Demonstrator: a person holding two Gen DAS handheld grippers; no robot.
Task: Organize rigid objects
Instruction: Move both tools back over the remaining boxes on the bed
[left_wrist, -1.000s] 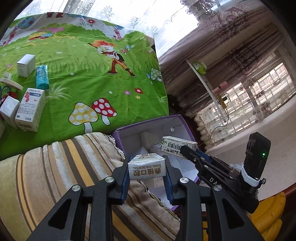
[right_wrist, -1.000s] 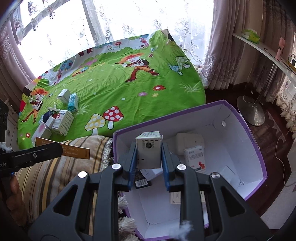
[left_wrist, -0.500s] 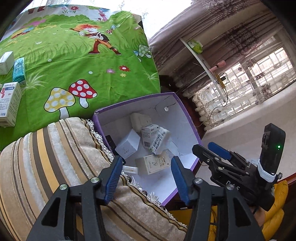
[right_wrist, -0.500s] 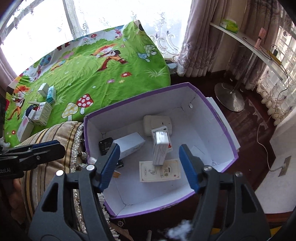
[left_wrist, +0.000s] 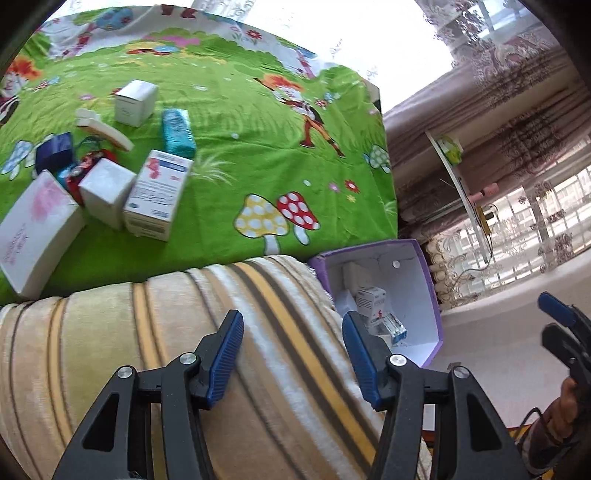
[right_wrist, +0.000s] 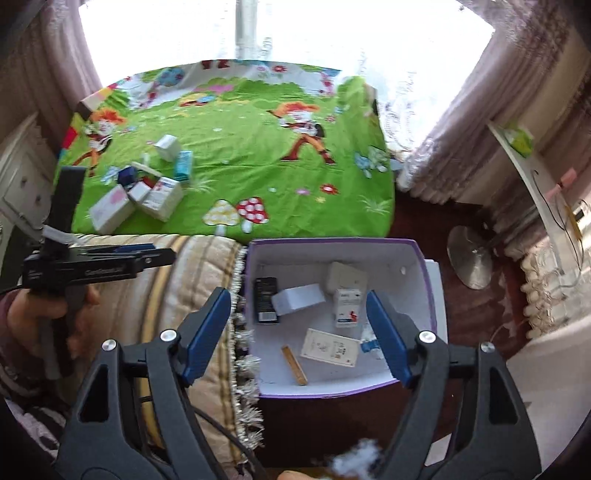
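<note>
A purple box with a white inside stands on the floor beside the bed. In it lie a black box, a white medicine box, a flat cream box, a thin tan stick and other white boxes. My right gripper hangs high above it, its jaws opening with nothing between them. My left gripper is open and empty over the striped blanket, left of the purple box. Several boxes remain on the green sheet: a medicine box, a teal box, a white cube.
The green cartoon sheet covers the bed. A large white and pink box lies at its left edge. A round metal stand base sits on the dark floor right of the purple box. Curtains and a white shelf line the right side.
Both grippers opened and let go of their boxes, which now lie in the purple box. The right gripper rose above it. The left gripper swung left over the blanket toward the bed.
</note>
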